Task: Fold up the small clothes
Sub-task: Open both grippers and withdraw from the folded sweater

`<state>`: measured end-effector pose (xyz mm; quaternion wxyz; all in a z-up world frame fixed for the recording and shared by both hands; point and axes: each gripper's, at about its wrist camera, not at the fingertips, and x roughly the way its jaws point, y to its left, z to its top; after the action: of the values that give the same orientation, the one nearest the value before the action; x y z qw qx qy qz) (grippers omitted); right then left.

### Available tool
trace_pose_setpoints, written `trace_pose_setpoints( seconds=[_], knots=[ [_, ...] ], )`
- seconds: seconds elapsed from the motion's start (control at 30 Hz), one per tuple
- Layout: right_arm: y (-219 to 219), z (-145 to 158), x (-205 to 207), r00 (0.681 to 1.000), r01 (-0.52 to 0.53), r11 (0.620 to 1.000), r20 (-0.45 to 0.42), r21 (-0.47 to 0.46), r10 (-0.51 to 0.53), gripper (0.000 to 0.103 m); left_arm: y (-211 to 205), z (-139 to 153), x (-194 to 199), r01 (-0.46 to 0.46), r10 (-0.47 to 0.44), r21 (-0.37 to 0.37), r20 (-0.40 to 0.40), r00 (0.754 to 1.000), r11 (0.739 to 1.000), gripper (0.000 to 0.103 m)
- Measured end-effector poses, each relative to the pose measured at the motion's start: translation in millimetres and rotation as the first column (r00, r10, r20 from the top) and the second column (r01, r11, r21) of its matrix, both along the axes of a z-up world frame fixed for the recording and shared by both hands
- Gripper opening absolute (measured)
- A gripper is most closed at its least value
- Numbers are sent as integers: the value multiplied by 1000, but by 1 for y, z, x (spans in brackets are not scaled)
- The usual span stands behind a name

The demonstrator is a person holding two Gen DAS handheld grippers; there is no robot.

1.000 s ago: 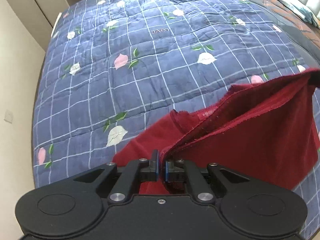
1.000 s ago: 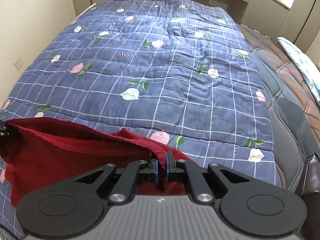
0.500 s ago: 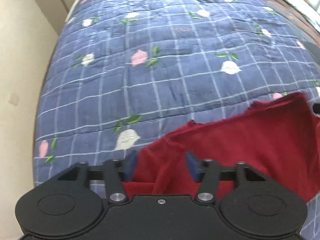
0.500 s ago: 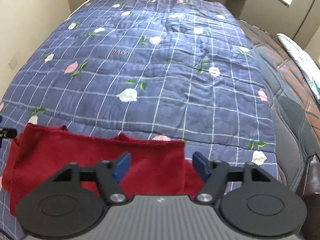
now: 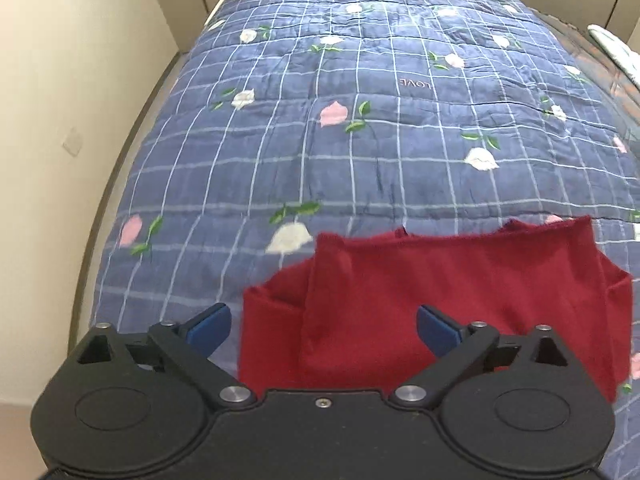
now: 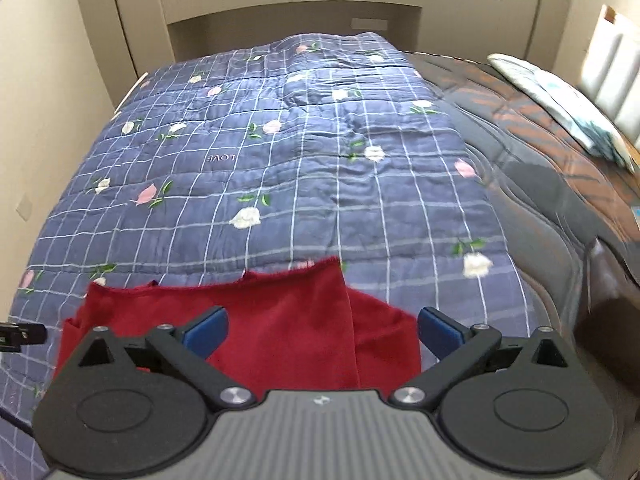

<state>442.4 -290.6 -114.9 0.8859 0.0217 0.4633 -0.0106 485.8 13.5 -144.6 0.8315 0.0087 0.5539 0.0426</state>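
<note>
We see both tools spread wide, gripping nothing: left tool, right tool. Red garment lies folded flat on the blue quilt, near edge.

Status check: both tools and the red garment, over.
Left tool open, empty. Right tool open, empty. Red garment lies folded on the quilt, free of both. Nothing in the way.
</note>
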Motion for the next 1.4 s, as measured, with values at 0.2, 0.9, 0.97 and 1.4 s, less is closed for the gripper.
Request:
trace_pose_setpoints(
  seconds=[0.2, 0.9, 0.97, 1.4],
  knots=[
    [-12, 12, -60, 1000, -5, 998, -27, 67, 7, 103, -17, 1, -57, -72, 69, -52, -54, 996, 996, 102],
    [-97, 9, -202, 972, -120, 991, -197, 62, 130, 103, -102, 2, -263, -344, 326, -88, -172, 930, 935, 102],
    [-101, 10, -207, 969, -117, 992, -212, 56, 126, 103, -104, 0, -275, -369, 347, -84, -201, 916, 926, 102],
    [-93, 3, -212, 957, -119, 993, -263, 27, 121, 103, -104, 4, -292, -345, 328, -42, -226, 917, 938, 102]
  ],
)
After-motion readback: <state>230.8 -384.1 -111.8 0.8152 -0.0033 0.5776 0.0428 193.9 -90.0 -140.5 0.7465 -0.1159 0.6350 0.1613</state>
